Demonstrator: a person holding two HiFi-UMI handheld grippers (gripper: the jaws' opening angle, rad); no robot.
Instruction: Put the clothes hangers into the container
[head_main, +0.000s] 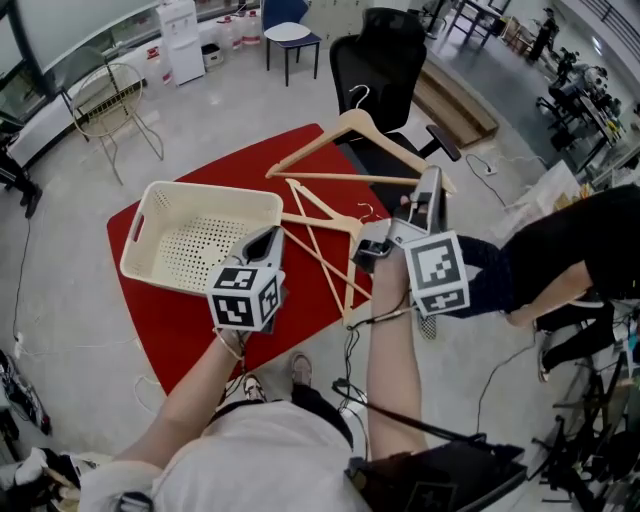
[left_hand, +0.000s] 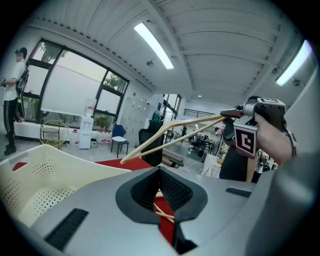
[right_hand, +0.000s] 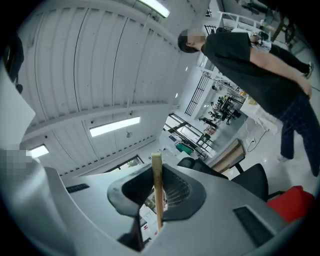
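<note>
A wooden hanger (head_main: 310, 145) hangs in the air above the far corner of a red mat (head_main: 170, 330) on the floor. The right gripper (head_main: 430, 185) is clenched on one end of its wood, and the hook points away from the person. Held by that end, the hanger sticks out level toward the left, which seems meant to swing it across to the basket (head_main: 215, 190). The cream basket is open and empty and sits near the mat's left corner. It is tilted a little toward the person, so its mouth is easy to reach. Another hanger (head_main: 330, 225) lies flat in the middle of the mat, just right of the basket, not yet put away. The left gripper (head_main: 265, 240) hovers over the basket's near right corner, closed on nothing, perhaps ready to steady it. The air between hanger and basket is free. An office chair (head_main: 385, 60) stands just past the mat's far corner, behind the raised hanger.
</note>
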